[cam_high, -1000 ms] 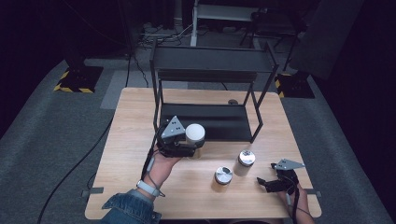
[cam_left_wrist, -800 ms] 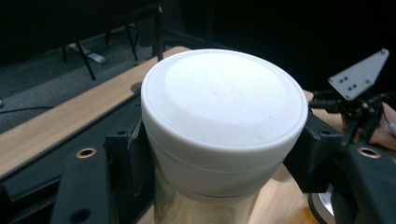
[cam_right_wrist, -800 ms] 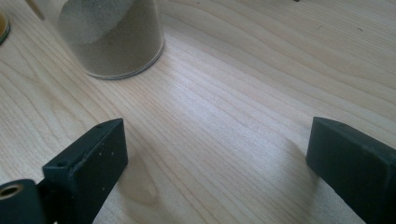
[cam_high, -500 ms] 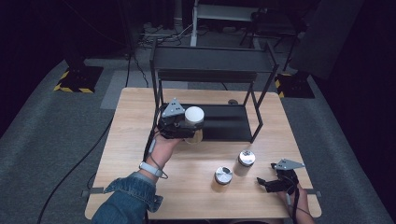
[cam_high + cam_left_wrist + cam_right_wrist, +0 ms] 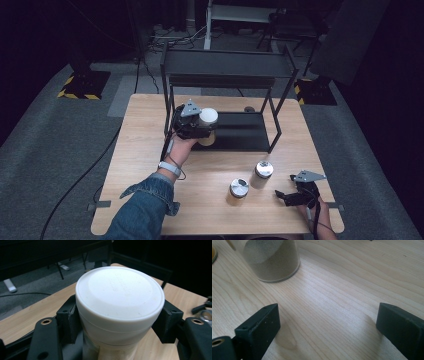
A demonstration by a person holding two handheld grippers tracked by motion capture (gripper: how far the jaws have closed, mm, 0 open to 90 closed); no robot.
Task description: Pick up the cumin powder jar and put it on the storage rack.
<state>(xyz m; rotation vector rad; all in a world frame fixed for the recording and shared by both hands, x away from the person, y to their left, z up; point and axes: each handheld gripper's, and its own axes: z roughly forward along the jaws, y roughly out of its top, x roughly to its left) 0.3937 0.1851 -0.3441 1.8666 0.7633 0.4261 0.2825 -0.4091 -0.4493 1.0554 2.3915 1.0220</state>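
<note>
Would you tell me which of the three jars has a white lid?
The jar clamped in the left gripper, at the rack's lower shelf. The two jars standing on the table have silver lids.

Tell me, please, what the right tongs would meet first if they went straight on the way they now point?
Probably the nearer jar with the sandy filling: in the right gripper view it stands ahead of the open right tongs, a little left of their centre line, with bare table between. Depth is hard to judge.
</note>
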